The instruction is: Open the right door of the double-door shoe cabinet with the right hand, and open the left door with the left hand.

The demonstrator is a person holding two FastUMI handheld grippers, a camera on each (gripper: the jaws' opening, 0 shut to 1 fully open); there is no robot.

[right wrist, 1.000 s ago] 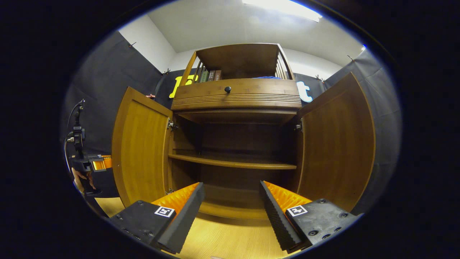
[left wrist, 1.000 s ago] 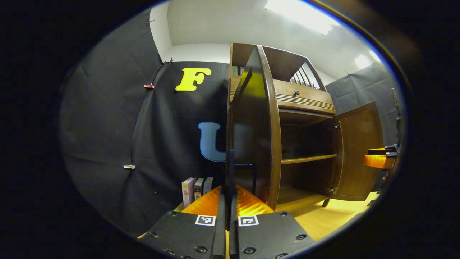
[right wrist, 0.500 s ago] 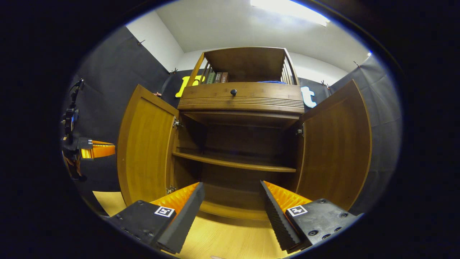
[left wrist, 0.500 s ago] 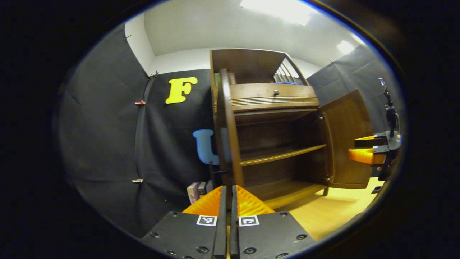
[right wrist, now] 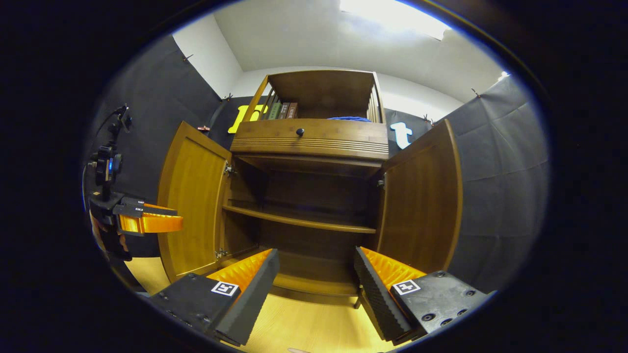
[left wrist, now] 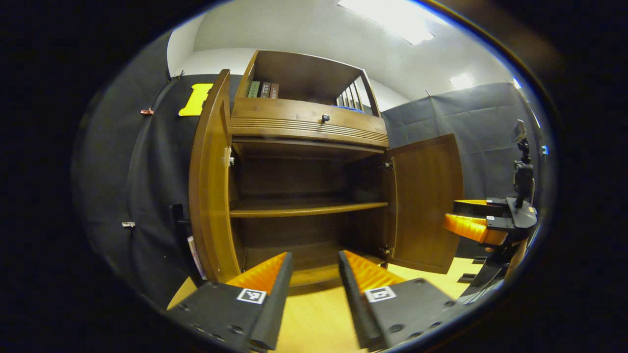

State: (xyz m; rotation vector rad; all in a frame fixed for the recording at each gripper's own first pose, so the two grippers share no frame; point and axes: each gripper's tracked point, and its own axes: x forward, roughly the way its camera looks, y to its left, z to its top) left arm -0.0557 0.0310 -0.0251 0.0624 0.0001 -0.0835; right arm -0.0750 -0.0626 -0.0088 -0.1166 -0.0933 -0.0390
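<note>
Left tool (left wrist: pixel 314 274) has let go; both doors (right wrist: pixel 194 196) stand upright, swung outward.

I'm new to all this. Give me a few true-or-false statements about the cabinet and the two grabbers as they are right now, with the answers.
1. Both doors of the cabinet, the left door and the right door, stand open. True.
2. The left gripper is clamped on the left door's handle. False: its jaws are apart and hold nothing.
3. The shelf inside is packed with shoes. False: it looks bare.
4. Books stand in the top compartment. True.
5. The right gripper has its jaws apart. True.
</note>
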